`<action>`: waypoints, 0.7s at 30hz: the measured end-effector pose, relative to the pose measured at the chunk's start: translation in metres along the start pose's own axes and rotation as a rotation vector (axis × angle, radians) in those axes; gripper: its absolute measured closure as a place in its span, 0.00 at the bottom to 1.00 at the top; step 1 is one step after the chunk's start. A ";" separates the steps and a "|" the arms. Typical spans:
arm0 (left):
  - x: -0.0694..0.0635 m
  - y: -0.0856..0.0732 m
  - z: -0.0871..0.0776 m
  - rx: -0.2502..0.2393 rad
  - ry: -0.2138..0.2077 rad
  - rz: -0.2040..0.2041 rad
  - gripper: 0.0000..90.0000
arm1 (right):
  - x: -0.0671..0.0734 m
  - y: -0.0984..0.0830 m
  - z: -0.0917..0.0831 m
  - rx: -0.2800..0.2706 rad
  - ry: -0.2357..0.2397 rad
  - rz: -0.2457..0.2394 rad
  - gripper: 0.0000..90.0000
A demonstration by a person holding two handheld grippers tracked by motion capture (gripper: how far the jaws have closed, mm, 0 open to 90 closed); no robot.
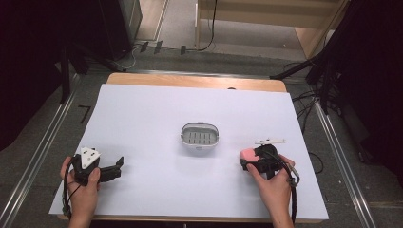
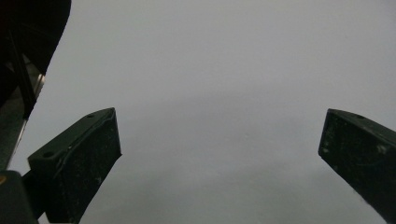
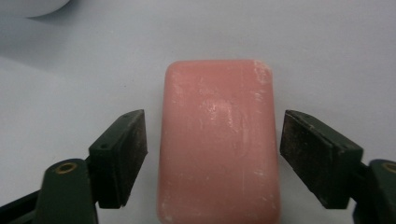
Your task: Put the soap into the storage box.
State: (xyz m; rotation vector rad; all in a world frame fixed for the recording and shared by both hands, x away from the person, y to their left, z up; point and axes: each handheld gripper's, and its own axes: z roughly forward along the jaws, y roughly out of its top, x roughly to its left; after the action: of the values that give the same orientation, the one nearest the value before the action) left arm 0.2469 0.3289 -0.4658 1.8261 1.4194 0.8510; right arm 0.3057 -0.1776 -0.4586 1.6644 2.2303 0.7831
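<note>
A pink bar of soap (image 1: 247,155) lies flat on the white sheet at the right. My right gripper (image 1: 248,162) straddles its near end. In the right gripper view the soap (image 3: 219,149) sits between the two pads (image 3: 122,156), with a thin gap on each side, so the jaws stand open around it. A white soap dish (image 1: 200,137) with a grey ridged insert stands at the middle of the table, to the left of and beyond the soap. My left gripper (image 1: 119,168) rests at the front left, its jaws wide open (image 2: 219,126) over bare sheet.
The white sheet (image 1: 157,109) covers nearly the whole tabletop; a strip of wood shows along the far edge. The dish's rim (image 3: 32,5) shows at the top left of the right gripper view. Cables trail from both grippers toward the front edge.
</note>
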 end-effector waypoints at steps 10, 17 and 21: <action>-0.001 0.000 0.000 0.003 -0.004 0.006 0.00 | 0.002 -0.003 0.004 0.013 -0.012 -0.007 0.38; -0.001 0.000 0.001 0.003 -0.003 0.006 0.00 | 0.005 -0.005 0.005 0.011 -0.051 -0.037 0.42; -0.001 0.000 0.001 0.005 -0.006 0.005 0.00 | 0.006 -0.005 0.005 0.018 -0.062 -0.040 0.42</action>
State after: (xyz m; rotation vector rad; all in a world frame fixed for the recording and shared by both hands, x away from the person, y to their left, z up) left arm 0.2474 0.3279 -0.4662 1.8358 1.4152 0.8445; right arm 0.3020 -0.1712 -0.4650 1.6245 2.2270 0.6946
